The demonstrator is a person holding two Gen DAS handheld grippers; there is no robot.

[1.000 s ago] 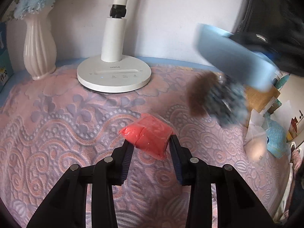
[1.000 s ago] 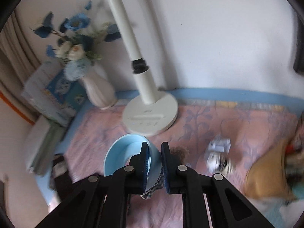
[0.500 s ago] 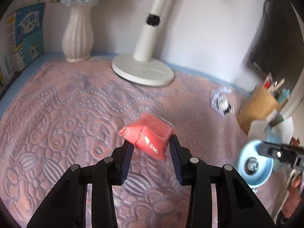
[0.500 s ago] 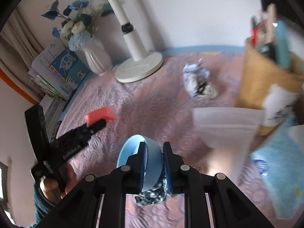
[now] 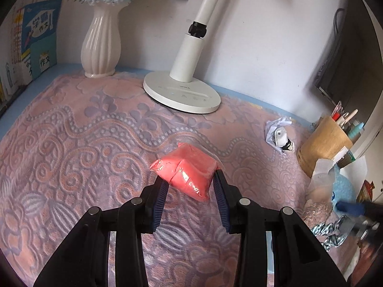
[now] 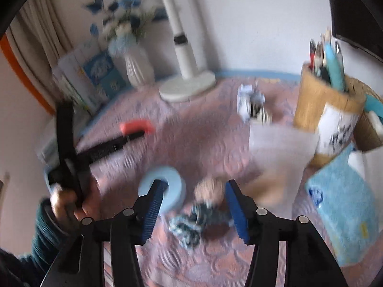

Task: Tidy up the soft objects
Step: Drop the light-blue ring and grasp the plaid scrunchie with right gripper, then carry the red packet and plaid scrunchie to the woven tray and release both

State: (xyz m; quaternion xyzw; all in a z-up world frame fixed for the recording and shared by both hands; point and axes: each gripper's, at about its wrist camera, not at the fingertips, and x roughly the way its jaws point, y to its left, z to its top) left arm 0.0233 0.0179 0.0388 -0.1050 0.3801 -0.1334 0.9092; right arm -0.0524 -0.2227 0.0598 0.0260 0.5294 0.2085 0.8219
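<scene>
My left gripper (image 5: 189, 186) is shut on a red soft packet in clear wrap (image 5: 185, 171), held just above the pink patterned cloth (image 5: 71, 143). It also shows in the right wrist view (image 6: 136, 126). My right gripper (image 6: 192, 202) is open and empty. Just beyond its fingers lie a light blue round holder (image 6: 165, 191) and a small doll in checked cloth (image 6: 198, 212), both on the cloth. The right wrist view is blurred.
A white lamp base (image 5: 182, 95) and a white vase (image 5: 100, 45) stand at the back. A crumpled paper item (image 5: 278, 134), a wooden pen holder (image 5: 325, 143), a translucent bag (image 6: 280, 148) and a blue plush (image 6: 344, 215) are at the right. Books (image 5: 31, 43) line the left.
My right gripper has opened and let go of the blue holder and doll, which now lie on the cloth. My left gripper still holds the red packet, little moved.
</scene>
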